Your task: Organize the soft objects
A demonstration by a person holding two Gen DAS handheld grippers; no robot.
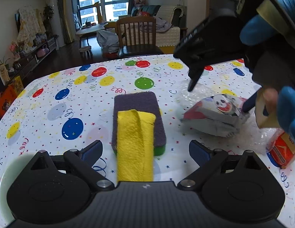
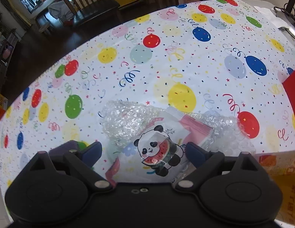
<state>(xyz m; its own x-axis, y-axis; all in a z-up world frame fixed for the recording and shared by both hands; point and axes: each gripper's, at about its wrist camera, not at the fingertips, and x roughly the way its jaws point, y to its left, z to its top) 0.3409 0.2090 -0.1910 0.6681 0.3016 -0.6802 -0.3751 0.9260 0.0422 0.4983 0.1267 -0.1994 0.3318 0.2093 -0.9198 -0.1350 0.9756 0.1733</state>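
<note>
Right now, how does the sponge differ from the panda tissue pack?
The sponge is a dark, flat-lying block with a yellow cloth draped on it; the panda tissue pack is pale, printed and tilted on bubble wrap. The sponge lies ahead of the open left gripper; the pack sits between the right gripper fingers. Both are on the balloon tablecloth.

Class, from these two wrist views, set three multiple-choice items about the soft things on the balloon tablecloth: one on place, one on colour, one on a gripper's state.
1. Where does the folded yellow cloth lie?
A on the purple-topped, green-bottomed sponge
B under the clear bubble wrap
C on the wooden chair

2. The sponge's bottom layer is:
A red
B green
C white

3. The left gripper is:
A shut on the cloth
B shut on the sponge
C open

Answers: 1 A, the cloth drapes over the sponge's top. 2 B, a green edge shows beneath the purple. 3 C, its fingers stand apart either side of the cloth.
</note>
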